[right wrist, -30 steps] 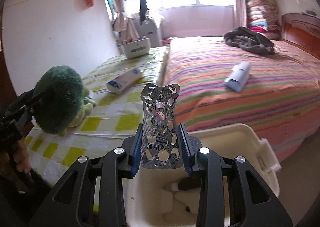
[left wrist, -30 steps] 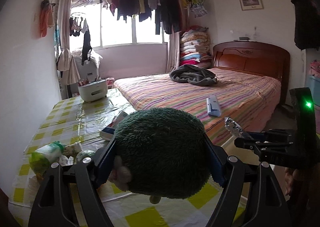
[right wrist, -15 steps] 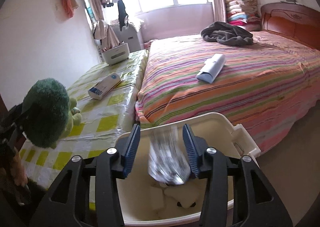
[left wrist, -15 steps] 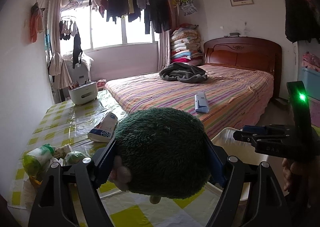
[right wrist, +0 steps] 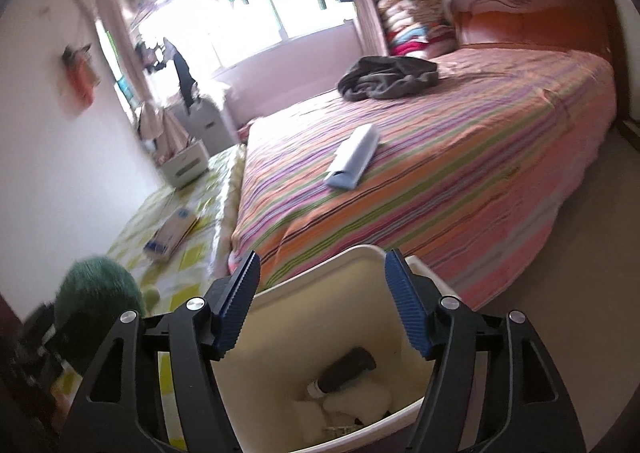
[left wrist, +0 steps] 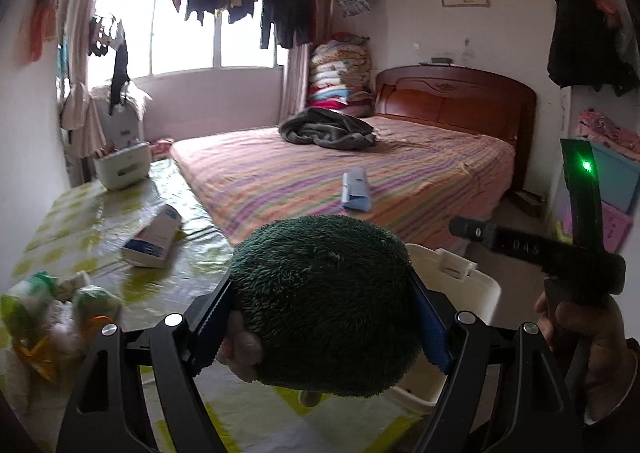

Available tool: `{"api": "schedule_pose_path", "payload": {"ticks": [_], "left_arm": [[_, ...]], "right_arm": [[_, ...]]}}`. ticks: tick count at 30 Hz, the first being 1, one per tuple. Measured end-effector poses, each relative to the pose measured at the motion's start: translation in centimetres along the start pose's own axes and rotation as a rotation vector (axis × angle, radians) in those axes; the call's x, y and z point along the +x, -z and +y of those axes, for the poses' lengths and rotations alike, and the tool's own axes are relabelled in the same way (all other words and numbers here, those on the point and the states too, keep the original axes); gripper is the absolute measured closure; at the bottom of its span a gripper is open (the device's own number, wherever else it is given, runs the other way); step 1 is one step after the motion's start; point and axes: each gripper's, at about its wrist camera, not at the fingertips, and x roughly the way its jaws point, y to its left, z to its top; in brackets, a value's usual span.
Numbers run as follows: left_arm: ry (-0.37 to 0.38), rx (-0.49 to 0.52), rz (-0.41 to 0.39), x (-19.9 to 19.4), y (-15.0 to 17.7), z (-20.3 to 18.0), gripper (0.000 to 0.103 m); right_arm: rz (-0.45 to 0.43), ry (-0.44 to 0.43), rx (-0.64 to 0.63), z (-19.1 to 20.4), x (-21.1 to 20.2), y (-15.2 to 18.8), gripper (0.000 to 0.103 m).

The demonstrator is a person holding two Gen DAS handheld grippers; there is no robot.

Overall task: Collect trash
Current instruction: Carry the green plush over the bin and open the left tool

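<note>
Gripping the green plush toy (left wrist: 328, 305) across its soft, squashy head, the left tongs (left wrist: 326, 317) hold it near the white bin (right wrist: 340, 333). The right tongs (right wrist: 322, 301) have just been opening above the bin, nothing between them. Light; take its middle.

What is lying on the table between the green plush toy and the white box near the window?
In the right wrist view, a blue-and-white packet lies on the checked tablecloth between the green plush toy and the white box.
</note>
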Motion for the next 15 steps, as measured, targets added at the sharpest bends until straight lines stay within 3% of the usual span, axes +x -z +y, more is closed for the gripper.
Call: {"api": "schedule_pose_path", "payload": {"ticks": [9, 15], "left_arm": [[0.087, 0.030, 0.058, 2.6, -0.3, -3.4, 0.026], [0.105, 0.076, 0.069, 3.4, -0.3, -5.3, 0.025]], "right_arm": [[-0.041, 0.007, 0.050, -0.8, -1.1, -0.4, 0.037], [-0.050, 0.001, 0.059, -0.9, -1.1, -0.3, 0.036]]}}
